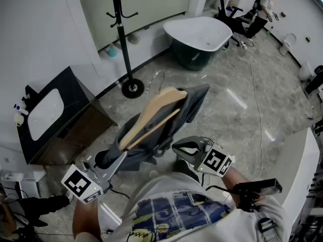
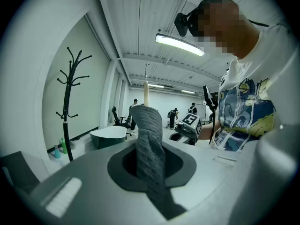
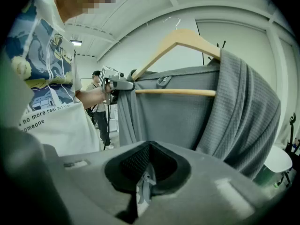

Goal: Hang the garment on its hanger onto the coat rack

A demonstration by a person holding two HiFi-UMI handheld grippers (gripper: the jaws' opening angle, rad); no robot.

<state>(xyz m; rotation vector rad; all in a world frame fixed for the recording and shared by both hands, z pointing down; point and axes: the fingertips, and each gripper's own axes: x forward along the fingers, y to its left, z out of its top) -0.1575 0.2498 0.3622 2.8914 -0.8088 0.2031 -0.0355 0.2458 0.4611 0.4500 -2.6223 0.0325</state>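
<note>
A grey garment (image 1: 189, 105) hangs on a wooden hanger (image 1: 154, 116), held up in front of me and tilted toward the far right. My left gripper (image 1: 115, 161) is shut on the garment's lower left edge; in the left gripper view a fold of grey fabric (image 2: 150, 144) stands up between its jaws. My right gripper (image 1: 184, 149) is just right of the garment, apart from it, and looks shut (image 3: 146, 172) with no cloth in it. The right gripper view shows the hanger (image 3: 180, 39) and garment (image 3: 187, 116) spread ahead. The black coat rack (image 1: 121, 34) stands farther off, by the wall.
A white bathtub (image 1: 199, 34) stands beyond the rack's round base (image 1: 132, 88). A black cabinet with a white basin (image 1: 50, 115) is at the left, and a white counter edge (image 1: 298, 170) at the right. A person (image 1: 265, 6) and a chair are far back right.
</note>
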